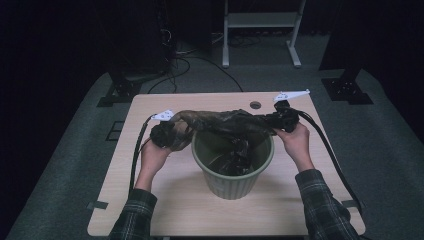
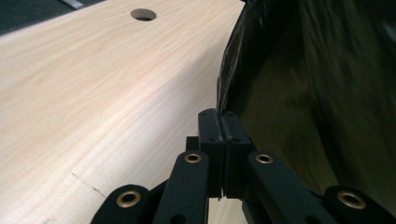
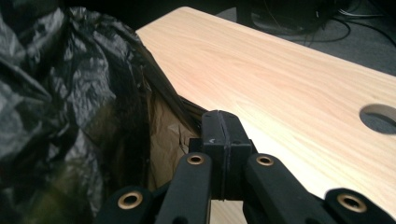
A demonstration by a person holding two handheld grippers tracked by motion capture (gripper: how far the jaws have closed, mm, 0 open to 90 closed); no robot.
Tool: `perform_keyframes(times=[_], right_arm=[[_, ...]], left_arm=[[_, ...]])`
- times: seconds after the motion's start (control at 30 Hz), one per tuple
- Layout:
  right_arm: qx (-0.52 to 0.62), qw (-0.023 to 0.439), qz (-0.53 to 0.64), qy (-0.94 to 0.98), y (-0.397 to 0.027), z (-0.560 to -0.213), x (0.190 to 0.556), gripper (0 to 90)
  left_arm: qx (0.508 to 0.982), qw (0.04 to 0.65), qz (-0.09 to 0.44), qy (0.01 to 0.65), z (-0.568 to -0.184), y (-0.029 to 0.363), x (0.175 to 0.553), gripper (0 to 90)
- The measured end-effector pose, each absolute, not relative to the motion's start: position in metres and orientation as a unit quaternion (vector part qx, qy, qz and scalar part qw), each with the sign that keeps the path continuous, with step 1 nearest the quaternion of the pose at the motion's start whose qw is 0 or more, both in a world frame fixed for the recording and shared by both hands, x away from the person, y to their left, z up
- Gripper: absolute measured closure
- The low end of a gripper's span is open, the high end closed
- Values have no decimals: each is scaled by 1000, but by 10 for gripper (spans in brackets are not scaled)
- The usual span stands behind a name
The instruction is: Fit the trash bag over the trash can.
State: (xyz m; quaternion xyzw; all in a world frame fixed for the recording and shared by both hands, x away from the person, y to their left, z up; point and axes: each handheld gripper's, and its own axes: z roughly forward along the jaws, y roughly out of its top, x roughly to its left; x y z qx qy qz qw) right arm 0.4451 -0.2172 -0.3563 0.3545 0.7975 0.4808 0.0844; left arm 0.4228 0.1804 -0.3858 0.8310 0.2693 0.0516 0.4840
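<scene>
A black plastic bag (image 1: pixel 225 121) is stretched above a green ribbed bin (image 1: pixel 232 180) that stands mid-table, with part of the bag hanging down inside it. My left gripper (image 1: pixel 166 131) holds the bag's left end, left of the bin's rim. In the left gripper view, that gripper (image 2: pixel 219 116) has its jaws pressed together on the edge of the bag (image 2: pixel 303 93). My right gripper (image 1: pixel 281 118) holds the other end, at the bin's far right. In the right gripper view, this gripper (image 3: pixel 223 122) is shut on a fold of the bag (image 3: pixel 70 93).
The light wooden table (image 1: pixel 150 200) has a round cable hole (image 1: pixel 255 105) near its far edge. Thick black cables trail off both grippers along the table's sides. A white frame (image 1: pixel 260 20) and dark stand feet (image 1: pixel 117 92) sit on the floor beyond.
</scene>
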Motion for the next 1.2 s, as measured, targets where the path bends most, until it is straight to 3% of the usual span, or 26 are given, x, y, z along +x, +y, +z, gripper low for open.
perform_keyframes(times=[0.03,0.17,0.3,0.47,0.73,0.93,1.2], right_arm=[[356,87,479,798,-219,-357,444,898],[358,94,494,787,-228,-350,439,706],[358,111,509,775,-241,-335,432,657],[353,137,536,754,-267,-308,415,615],[307,127,560,758,-275,-285,376,526],[267,110,565,773,-264,-285,346,454],[235,93,578,776,-245,-291,324,438]], left_arm=[[827,491,51,270,-386,182,423,843],[798,530,64,280,-375,194,420,681],[789,540,83,281,-363,205,415,600],[776,555,112,277,-343,229,401,541],[769,570,134,256,-322,250,369,457],[762,587,140,233,-316,251,345,380],[762,586,150,230,-314,247,344,363]])
